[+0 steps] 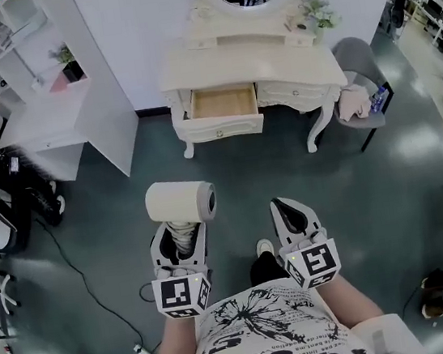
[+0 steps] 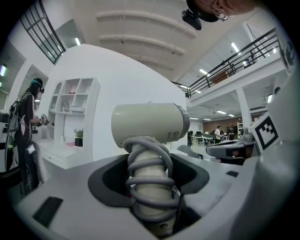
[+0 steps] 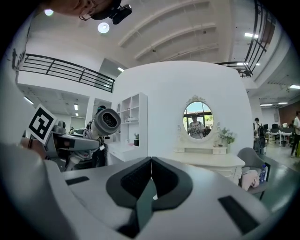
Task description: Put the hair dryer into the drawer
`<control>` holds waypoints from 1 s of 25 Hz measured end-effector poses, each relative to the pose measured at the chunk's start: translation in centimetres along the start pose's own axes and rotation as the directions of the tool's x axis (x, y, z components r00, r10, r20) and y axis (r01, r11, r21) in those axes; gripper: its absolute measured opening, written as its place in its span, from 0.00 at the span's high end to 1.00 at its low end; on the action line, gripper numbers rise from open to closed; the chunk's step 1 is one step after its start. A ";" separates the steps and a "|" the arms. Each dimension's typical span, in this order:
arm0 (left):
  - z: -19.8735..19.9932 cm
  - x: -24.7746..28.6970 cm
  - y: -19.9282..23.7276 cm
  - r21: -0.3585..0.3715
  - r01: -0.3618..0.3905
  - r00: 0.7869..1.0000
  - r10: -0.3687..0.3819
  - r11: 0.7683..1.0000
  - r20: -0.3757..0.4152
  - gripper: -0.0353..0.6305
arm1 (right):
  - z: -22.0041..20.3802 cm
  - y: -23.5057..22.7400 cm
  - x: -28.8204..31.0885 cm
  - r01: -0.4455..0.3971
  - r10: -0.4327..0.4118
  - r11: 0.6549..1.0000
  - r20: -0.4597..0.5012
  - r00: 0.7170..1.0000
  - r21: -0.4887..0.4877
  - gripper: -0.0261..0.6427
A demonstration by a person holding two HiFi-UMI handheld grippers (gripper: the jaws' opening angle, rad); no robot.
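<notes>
The left gripper [image 1: 179,237] fingers clamp the hair dryer [image 1: 180,201] by its cord-wrapped handle, barrel on top. It looks rigid, smooth and probably top-heavy, so the handle suits. The right gripper [image 1: 294,213] fingers are pinched together, empty. The open drawer [image 1: 223,103] sits at twelve o'clock, well apart.

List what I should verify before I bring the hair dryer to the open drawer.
1. Hair dryer gripped: ok. The left gripper has its jaws closed on it.
2. Cord tidy: ok. It is coiled around the dryer, and no loop hangs down in view.
3. Drawer open: ok. It is pulled out of the dressing table, and its inside looks bare.
4. Right gripper free: ok. Its jaws are together with nothing between them.
5. Dryer fits the drawer: cannot tell.
</notes>
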State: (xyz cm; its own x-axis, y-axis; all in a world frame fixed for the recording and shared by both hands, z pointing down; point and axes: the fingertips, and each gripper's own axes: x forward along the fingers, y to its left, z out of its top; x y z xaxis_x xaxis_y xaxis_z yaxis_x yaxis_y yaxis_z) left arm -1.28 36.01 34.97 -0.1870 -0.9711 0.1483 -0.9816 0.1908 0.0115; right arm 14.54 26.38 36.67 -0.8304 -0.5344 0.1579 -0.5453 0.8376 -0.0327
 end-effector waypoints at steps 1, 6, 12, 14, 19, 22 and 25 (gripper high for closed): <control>0.4 1.5 -0.1 -0.002 -0.012 1.000 0.012 1.000 0.001 0.55 | 0.4 -1.4 1.1 -0.009 0.009 1.000 0.000 1.000 0.000 0.94; 1.9 9.2 -0.7 -0.014 -0.060 0.998 0.060 0.998 0.018 0.55 | 2.1 -8.0 6.5 -0.052 0.052 0.999 0.010 0.999 -0.017 0.94; 2.8 16.8 -1.6 0.000 -0.080 0.996 0.080 0.997 0.028 0.55 | 3.7 -15.3 11.5 -0.040 0.041 0.999 0.027 0.999 -0.023 0.94; 2.9 18.8 -1.8 -0.005 -0.069 0.997 0.069 0.998 0.020 0.55 | 3.9 -17.2 12.7 -0.027 0.028 0.999 0.028 0.999 -0.022 0.94; 2.8 22.8 -0.7 0.001 -0.054 0.999 0.054 0.999 -0.003 0.55 | 3.3 -19.4 15.9 -0.011 0.011 1.000 0.001 1.000 -0.009 0.94; 2.7 25.8 0.7 -0.006 -0.035 0.999 0.035 0.999 -0.007 0.55 | 3.1 -20.4 18.4 0.008 -0.008 1.000 -0.006 1.000 -0.005 0.94; 2.7 29.6 2.3 0.002 0.013 1.000 -0.013 1.000 -0.009 0.55 | 3.1 -21.5 21.5 0.043 -0.043 0.999 -0.007 0.999 -0.001 0.94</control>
State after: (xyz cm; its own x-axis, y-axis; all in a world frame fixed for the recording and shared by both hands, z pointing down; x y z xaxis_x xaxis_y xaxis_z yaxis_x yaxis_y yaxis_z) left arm -9.18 7.30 36.76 -0.1734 -0.9722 0.1570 -0.9841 0.1774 0.0114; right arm 8.05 -3.42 37.73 -0.8054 -0.5691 0.1658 -0.5804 0.8140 -0.0254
